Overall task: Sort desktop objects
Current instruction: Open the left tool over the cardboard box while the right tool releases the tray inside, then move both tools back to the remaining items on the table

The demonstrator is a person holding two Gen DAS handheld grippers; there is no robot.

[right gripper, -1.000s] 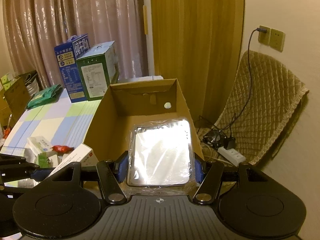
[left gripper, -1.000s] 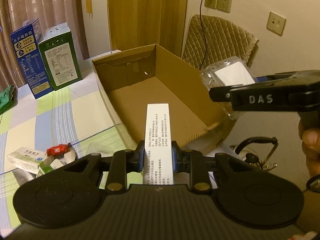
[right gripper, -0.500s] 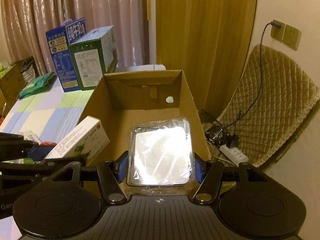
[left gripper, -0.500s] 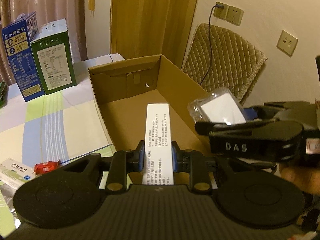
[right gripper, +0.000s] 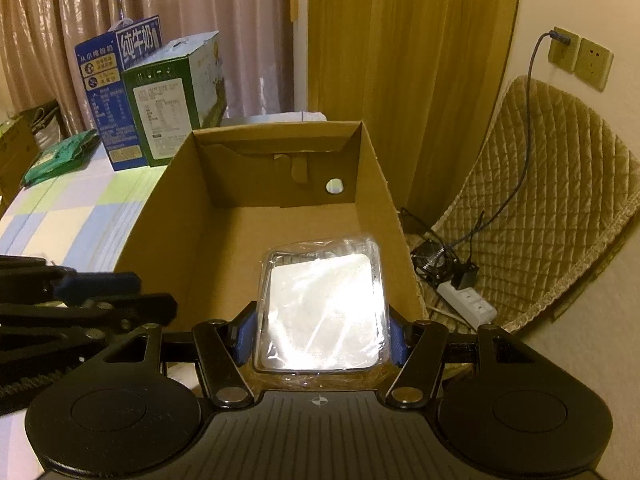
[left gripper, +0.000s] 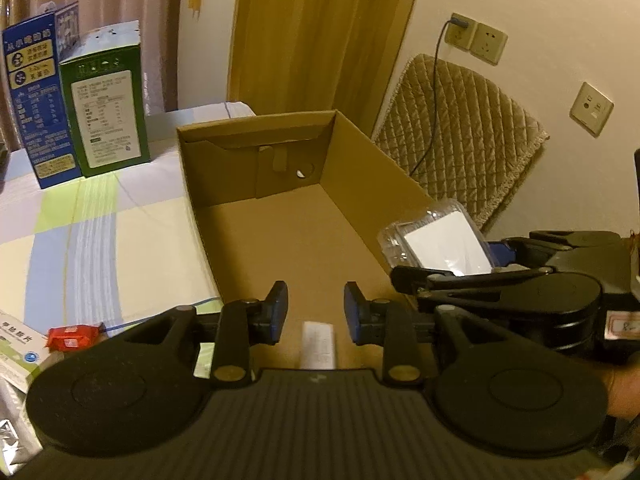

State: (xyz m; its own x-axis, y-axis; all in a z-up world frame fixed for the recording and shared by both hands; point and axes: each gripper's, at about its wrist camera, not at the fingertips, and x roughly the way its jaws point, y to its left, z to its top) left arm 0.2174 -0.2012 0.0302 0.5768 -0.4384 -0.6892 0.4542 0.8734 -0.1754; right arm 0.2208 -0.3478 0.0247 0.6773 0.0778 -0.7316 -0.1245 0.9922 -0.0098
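Observation:
My left gripper (left gripper: 316, 307) is open above the near end of the brown cardboard box (left gripper: 280, 136). The white medicine box (left gripper: 318, 345) it held lies below it inside the cardboard box, blurred. My right gripper (right gripper: 322, 334) is shut on a clear plastic packet with a white card (right gripper: 322, 312) and holds it over the cardboard box (right gripper: 368, 184) by its right wall. The packet also shows in the left wrist view (left gripper: 440, 240), to the right of my left gripper.
A blue carton (left gripper: 30, 100) and a green carton (left gripper: 106, 104) stand at the back of the checked tablecloth (left gripper: 100, 240). A red sachet (left gripper: 74, 338) and a green-white medicine box (left gripper: 16, 340) lie at the left. A quilted chair (right gripper: 552, 200) and power strip (right gripper: 468, 304) are at the right.
My left gripper has opened and the white medicine box has dropped out of it into the cardboard box. Both grippers have moved forward over the box.

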